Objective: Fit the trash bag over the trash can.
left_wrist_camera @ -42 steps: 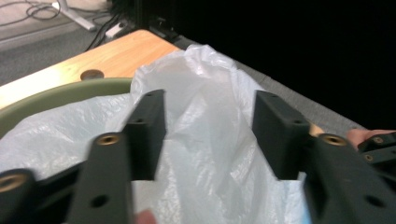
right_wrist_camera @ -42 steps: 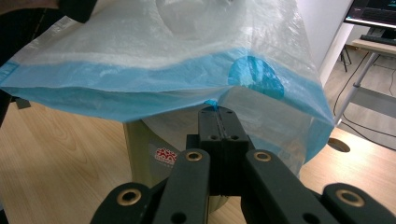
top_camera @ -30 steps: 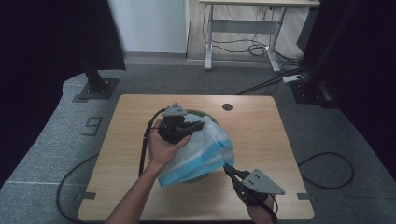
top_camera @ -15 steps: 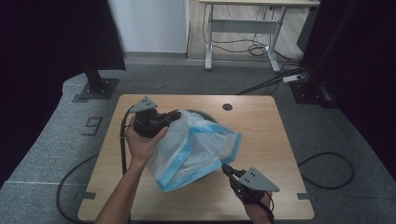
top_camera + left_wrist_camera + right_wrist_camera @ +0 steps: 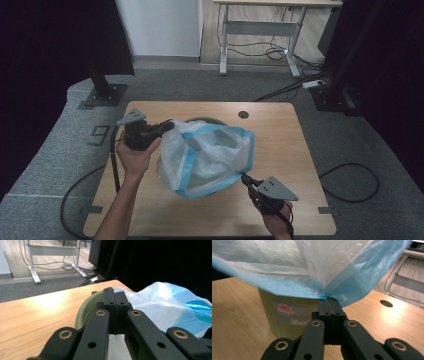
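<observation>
A see-through plastic bag with a blue hem hangs stretched over the middle of the wooden table. A pale green bin stands under it, its rim peeking out at the far side. My left gripper is shut on the bag's left edge. My right gripper is shut on the blue hem at the near right corner. In the left gripper view the closed gripper meets the bag beside the bin's rim. The right gripper view has the gripper pinching the hem of the bag above the bin.
A round cable hole sits near the table's far edge. Beyond the table stand a white desk frame with loose cables on the floor, and black stand bases at left and right.
My left gripper has moved left across the table with the bag's edge, spreading the bag wider. The right gripper has stayed in place.
</observation>
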### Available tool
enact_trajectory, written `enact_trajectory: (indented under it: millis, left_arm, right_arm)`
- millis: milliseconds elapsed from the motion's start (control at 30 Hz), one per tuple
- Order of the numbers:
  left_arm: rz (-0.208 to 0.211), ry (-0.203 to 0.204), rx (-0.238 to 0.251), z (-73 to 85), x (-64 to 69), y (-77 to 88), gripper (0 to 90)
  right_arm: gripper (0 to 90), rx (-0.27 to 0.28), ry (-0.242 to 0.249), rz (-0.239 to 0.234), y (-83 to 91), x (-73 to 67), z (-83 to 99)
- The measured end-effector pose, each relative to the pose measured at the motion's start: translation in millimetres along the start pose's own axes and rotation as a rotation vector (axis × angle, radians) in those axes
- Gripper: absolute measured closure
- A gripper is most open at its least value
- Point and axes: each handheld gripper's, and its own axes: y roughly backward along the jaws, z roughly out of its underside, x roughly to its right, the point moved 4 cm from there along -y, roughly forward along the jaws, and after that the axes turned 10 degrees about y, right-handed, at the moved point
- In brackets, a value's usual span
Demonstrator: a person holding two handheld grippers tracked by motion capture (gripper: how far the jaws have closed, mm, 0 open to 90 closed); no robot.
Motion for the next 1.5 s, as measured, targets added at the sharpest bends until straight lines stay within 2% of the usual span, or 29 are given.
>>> enact_trajectory:
  millis: [133, 200, 267, 333, 533, 767, 900, 1000, 1067, 1200, 1400, 1500]
  left_arm:
    - [-0.022, 0.016, 0.013, 3.1, -11.2, 10.1, 90.0]
    - [-0.036, 0.027, 0.023, 3.2, -18.1, 18.1, 90.0]
    - [-0.029, 0.042, 0.035, 3.4, -23.0, 24.7, 90.0]
    - [-0.021, 0.061, 0.039, 5.2, -27.8, 30.0, 90.0]
    - [-0.014, 0.074, 0.016, 22.2, -35.7, 34.5, 90.0]
    - [-0.008, 0.094, -0.025, 47.6, -47.7, 40.4, 90.0]
    - [-0.017, 0.112, -0.046, 60.2, -55.8, 36.2, 90.0]
    - [-0.048, 0.096, -0.065, 66.9, -60.5, 31.8, 90.0]
    - [-0.053, 0.115, -0.074, 71.8, -66.5, 28.2, 90.0]
    - [-0.053, 0.155, -0.087, 78.5, -76.9, 22.2, 90.0]
    - [-0.085, 0.169, -0.128, 84.5, -85.9, 5.7, 90.0]
    - [-0.087, 0.183, -0.137, 86.7, -88.3, -2.6, 90.0]
  right_arm:
    - [89.1, -0.011, 0.002, 0.006, 0.9, 1.5, 3.0]
    - [89.1, -0.003, 0.003, 0.026, 3.8, 4.6, 2.0]
    - [89.2, 0.022, -0.014, 0.054, 10.0, 11.9, -1.3]
    - [89.1, 0.022, -0.016, 0.059, 12.8, 16.0, -2.8]
    - [89.1, -0.011, 0.001, 0.029, 7.8, 8.4, 2.7]
    - [89.1, -0.050, -0.006, -0.022, 3.5, -5.7, 23.7]
    - [89.1, -0.070, -0.012, -0.042, -1.7, -12.1, 33.0]
    - [89.1, -0.087, -0.004, -0.052, -6.6, -14.9, 37.7]
    - [89.1, -0.102, 0.007, -0.053, -10.7, -14.0, 41.1]
    - [89.2, -0.127, -0.010, -0.052, -20.7, -8.2, 50.1]
    - [89.2, -0.144, -0.020, -0.057, -32.6, -6.5, 56.2]
    - [89.1, -0.166, -0.027, -0.058, -38.7, -3.8, 61.2]
